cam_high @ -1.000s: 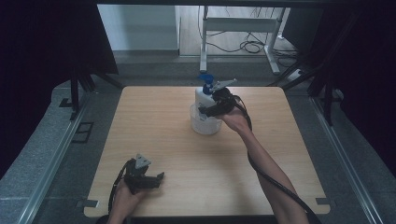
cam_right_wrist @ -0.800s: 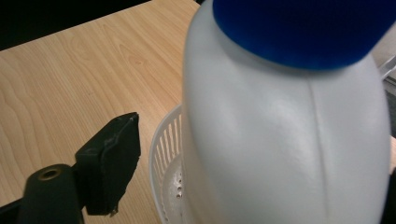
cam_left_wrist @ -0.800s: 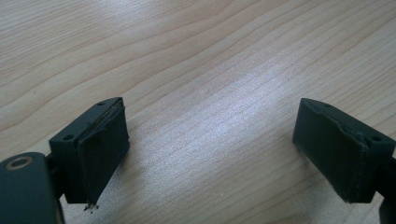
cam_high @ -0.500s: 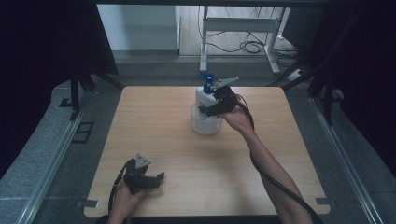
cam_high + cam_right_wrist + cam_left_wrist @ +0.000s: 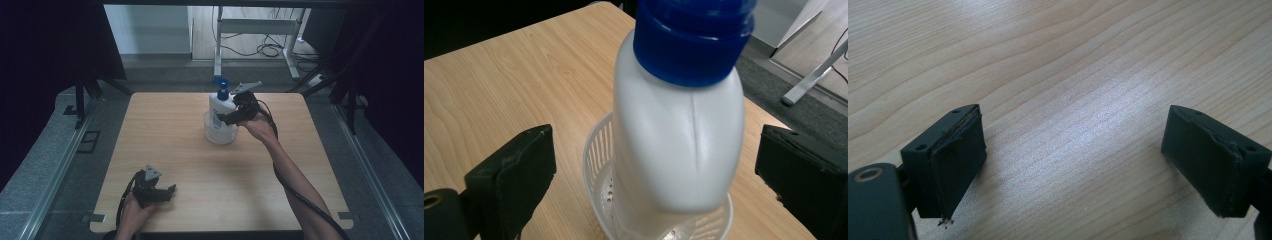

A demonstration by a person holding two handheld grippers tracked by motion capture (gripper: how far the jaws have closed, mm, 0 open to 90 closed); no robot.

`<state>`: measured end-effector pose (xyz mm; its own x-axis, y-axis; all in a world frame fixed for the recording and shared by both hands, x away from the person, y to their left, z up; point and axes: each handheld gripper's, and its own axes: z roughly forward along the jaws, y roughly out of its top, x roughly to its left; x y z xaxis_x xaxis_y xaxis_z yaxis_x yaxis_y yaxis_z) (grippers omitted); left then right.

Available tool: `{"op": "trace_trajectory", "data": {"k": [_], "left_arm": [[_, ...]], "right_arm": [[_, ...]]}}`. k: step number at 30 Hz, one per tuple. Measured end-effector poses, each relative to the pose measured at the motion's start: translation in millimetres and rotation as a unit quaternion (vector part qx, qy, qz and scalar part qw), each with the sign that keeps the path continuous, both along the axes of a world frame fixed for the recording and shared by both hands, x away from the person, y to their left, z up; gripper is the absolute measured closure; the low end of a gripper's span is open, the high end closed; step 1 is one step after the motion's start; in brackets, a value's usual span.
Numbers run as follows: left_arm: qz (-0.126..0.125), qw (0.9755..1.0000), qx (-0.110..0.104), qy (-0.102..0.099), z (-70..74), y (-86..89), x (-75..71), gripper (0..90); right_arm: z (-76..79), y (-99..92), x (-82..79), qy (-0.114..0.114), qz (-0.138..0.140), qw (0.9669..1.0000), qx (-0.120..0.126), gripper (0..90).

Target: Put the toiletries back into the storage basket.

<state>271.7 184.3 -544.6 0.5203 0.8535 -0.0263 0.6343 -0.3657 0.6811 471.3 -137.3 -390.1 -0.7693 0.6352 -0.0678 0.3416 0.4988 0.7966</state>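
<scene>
Here the bottle (image 5: 679, 135) in its basket (image 5: 599, 150) shows no legible label; right gripper (image 5: 231, 118) fingers just opened off it, left gripper (image 5: 1075, 165) open.

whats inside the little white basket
A white bottle with a blue cap stands in the white basket. The bottle's base and the basket floor beneath it are hidden.

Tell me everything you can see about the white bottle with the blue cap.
The bottle is white, plastic-looking, with flattened sides, a seam down its narrow edge and a blue pump top above a wide blue collar. It stands in a small white slotted basket toward the far middle of the wooden table, leaning a little in the right gripper view. The right gripper sits at its side with jaws just opened, standing clear of the bottle on both sides.
</scene>
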Motion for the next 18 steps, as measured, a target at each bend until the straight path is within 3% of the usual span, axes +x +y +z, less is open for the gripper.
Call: {"op": "trace_trajectory", "data": {"k": [18], "left_arm": [[0.002, 1.0, -0.002, 0.0, -0.1, -0.4, -0.1, 10.2]], "right_arm": [[9.0, -13.9, -13.4, -0.01, -0.003, 0.9999, -0.001, 0.0]]}}
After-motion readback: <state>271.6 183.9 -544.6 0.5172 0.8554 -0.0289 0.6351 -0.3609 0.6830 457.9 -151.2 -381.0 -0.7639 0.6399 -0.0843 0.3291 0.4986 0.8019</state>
